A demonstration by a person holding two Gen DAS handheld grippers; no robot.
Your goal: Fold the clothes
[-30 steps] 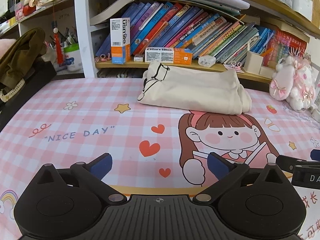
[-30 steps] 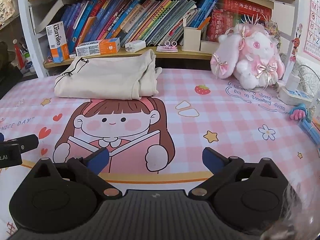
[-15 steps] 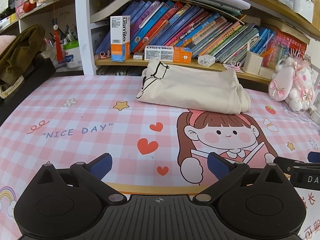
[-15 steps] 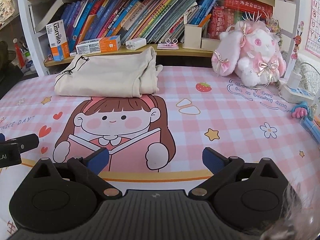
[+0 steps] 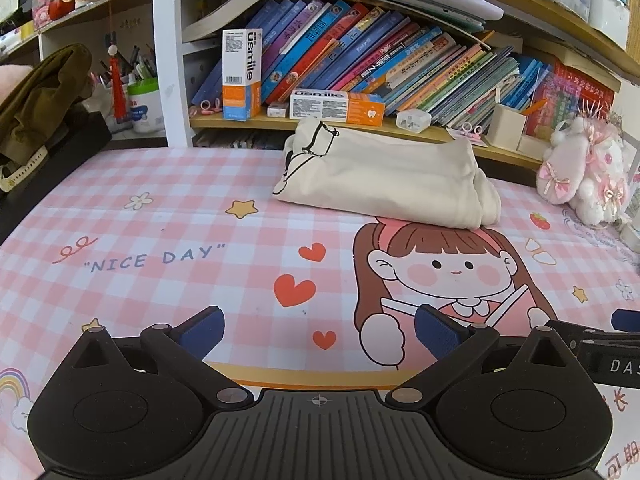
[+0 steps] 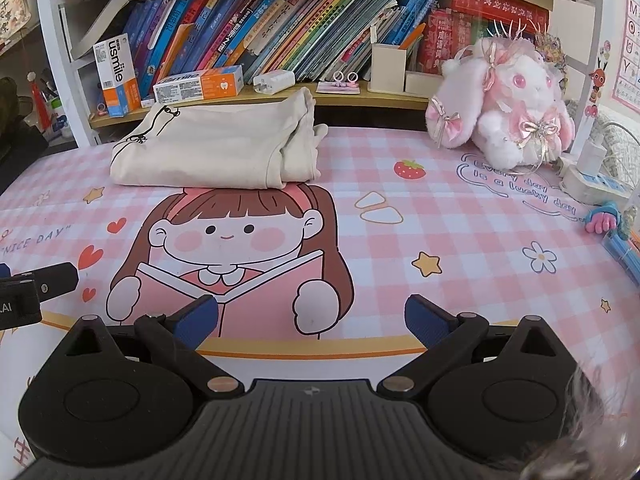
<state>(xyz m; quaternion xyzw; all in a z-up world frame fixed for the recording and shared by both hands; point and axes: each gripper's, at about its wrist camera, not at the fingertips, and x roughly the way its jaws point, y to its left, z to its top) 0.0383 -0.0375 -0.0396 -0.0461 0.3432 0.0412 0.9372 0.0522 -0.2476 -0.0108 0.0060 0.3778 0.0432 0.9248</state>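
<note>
The cream garment [image 5: 384, 184] lies folded at the far edge of the pink checked mat [image 5: 168, 280], just below the bookshelf [image 5: 360, 124] — unmoved since a second ago. Both the left gripper [image 5: 319, 330] and right gripper [image 6: 312, 318] hover near the mat's front edge, jaws spread wide and empty, well short of the garment — barely shifted.
</note>
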